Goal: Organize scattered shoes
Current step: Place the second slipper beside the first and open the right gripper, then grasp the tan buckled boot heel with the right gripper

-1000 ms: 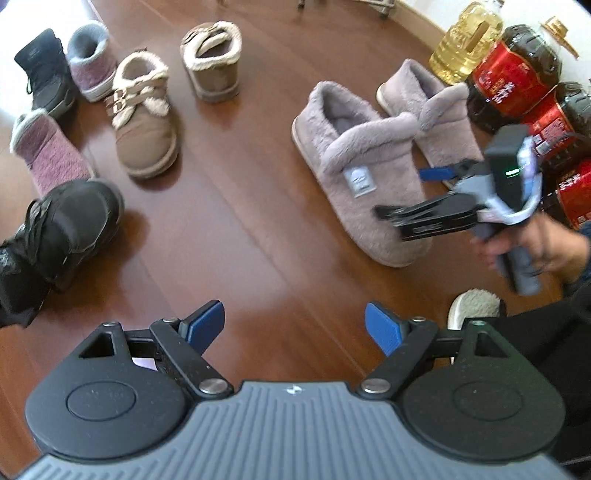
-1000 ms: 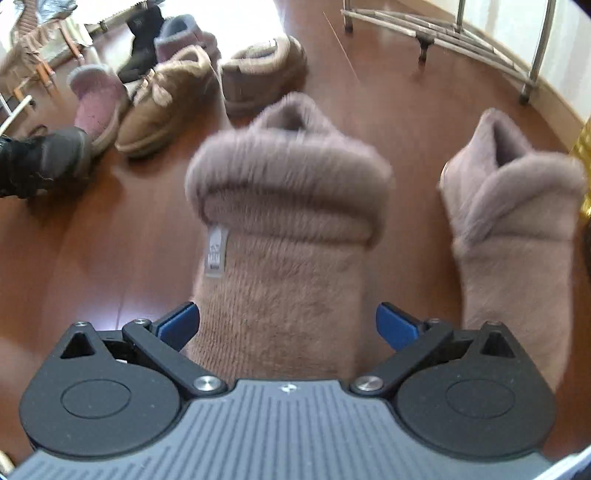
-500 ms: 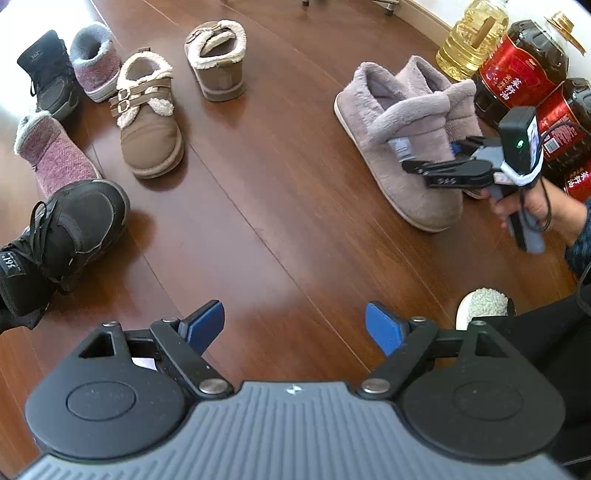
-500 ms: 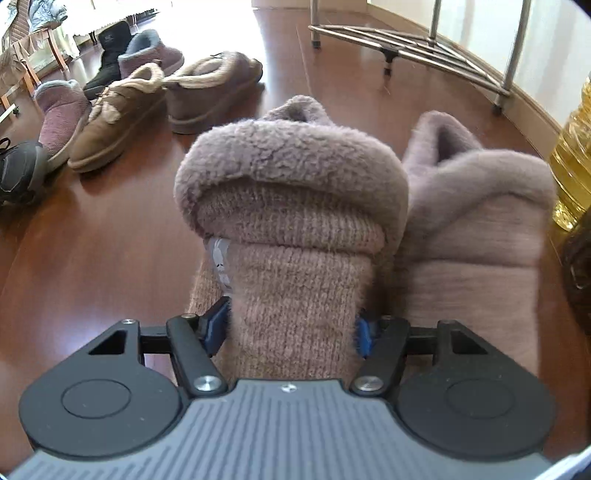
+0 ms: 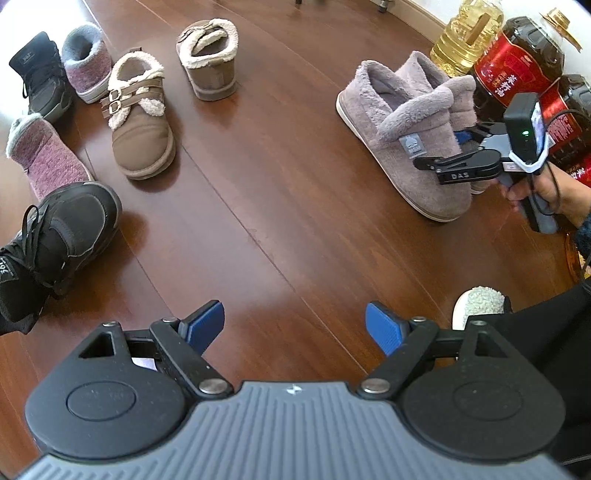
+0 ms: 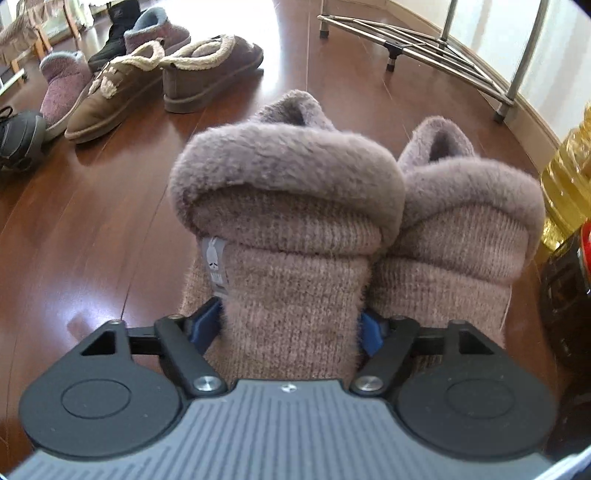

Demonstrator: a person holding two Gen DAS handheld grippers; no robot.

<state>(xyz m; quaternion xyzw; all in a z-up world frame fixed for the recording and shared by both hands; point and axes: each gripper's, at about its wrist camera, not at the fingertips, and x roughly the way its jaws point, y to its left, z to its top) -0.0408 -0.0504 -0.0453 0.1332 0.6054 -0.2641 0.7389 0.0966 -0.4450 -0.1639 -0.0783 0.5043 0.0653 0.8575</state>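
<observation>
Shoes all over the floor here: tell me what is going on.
A person with a gripper in each hand is pairing up scattered shoes. The right gripper is shut on the toe of one mauve plush slipper, which sits on the floor pressed against its mate, next to the oil bottles. The left gripper is open and empty above bare floor. The brown fleece-lined boots, pink knit boots and black sneakers lie unsorted.

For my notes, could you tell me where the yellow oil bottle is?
In the left wrist view, the yellow oil bottle stands far right, behind the mauve slippers, beside the red-labelled jugs.
</observation>
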